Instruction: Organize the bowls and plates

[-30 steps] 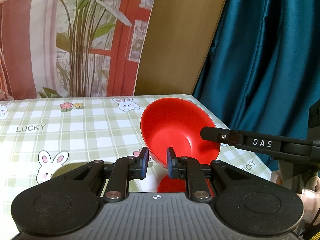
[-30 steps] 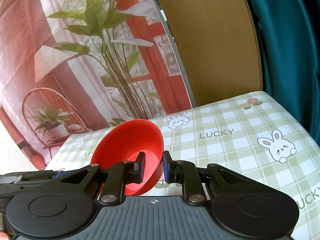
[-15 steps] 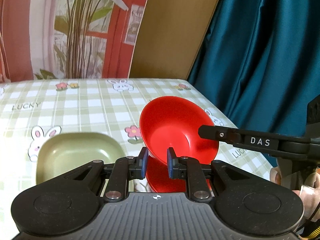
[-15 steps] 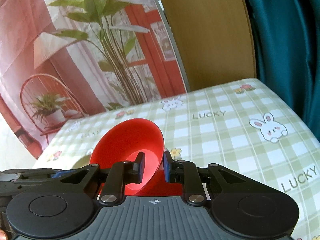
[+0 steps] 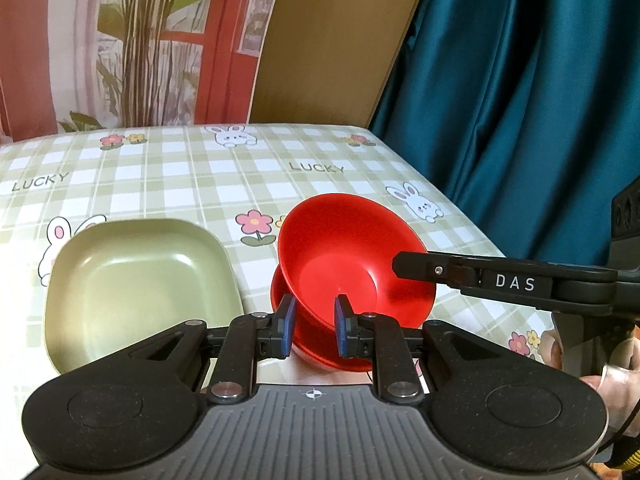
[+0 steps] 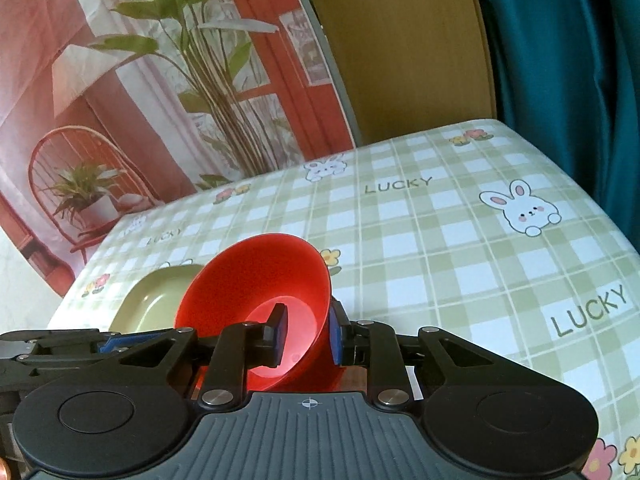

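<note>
From the left wrist, your left tool (image 5: 311,326) pinches the near rim of the tilted red bowl (image 5: 352,256), low over the surface (image 5: 224,176) beside the green plate (image 5: 136,276). From the right wrist, your right tool (image 6: 306,334) pinches the opposite wall, sharing the load so it stays steady.

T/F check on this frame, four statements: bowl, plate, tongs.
1. The right tongs pinch the red bowl at its rim, one finger inside and one outside. True.
2. The green plate is round. False: it is squarish with rounded corners.
3. In the left wrist view the green plate lies to the right of the red bowl. False: it lies to the bowl's left, on the checked tablecloth.
4. The red bowl is tilted, not level. True.
</note>
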Tool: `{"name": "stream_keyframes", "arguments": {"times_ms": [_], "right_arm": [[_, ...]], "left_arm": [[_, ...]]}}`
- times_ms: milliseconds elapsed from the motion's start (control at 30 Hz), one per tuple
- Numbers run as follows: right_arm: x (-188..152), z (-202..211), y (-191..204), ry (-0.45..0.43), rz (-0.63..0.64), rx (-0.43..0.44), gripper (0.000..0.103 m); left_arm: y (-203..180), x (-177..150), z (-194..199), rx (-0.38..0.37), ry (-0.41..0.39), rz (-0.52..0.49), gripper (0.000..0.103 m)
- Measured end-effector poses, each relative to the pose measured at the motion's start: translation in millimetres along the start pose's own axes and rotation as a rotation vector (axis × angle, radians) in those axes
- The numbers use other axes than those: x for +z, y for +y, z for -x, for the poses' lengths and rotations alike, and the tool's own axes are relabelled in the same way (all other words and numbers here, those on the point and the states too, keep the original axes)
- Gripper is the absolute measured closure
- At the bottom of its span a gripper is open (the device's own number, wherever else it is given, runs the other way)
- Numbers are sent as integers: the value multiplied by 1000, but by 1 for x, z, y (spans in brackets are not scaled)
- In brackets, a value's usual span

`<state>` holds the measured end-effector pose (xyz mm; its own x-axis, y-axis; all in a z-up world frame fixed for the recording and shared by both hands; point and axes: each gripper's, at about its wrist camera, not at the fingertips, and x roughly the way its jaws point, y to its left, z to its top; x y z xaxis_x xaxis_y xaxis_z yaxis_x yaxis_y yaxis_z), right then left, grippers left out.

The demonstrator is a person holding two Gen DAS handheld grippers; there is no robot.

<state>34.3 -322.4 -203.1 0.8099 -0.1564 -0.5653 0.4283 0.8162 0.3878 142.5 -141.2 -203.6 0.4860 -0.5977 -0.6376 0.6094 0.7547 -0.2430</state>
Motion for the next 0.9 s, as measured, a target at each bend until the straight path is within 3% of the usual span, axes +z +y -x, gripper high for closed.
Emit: {"name": "stream_keyframes", "arguments": {"times_ms": [400, 900], "right_arm": [[-8, -4, -2, 19, 3, -10, 80], [-7, -3, -8, -3, -4, -32, 74]], "left_arm": [[1, -6, -8, 3, 34, 3, 82], [3, -8, -4, 37, 8, 29, 68]]}}
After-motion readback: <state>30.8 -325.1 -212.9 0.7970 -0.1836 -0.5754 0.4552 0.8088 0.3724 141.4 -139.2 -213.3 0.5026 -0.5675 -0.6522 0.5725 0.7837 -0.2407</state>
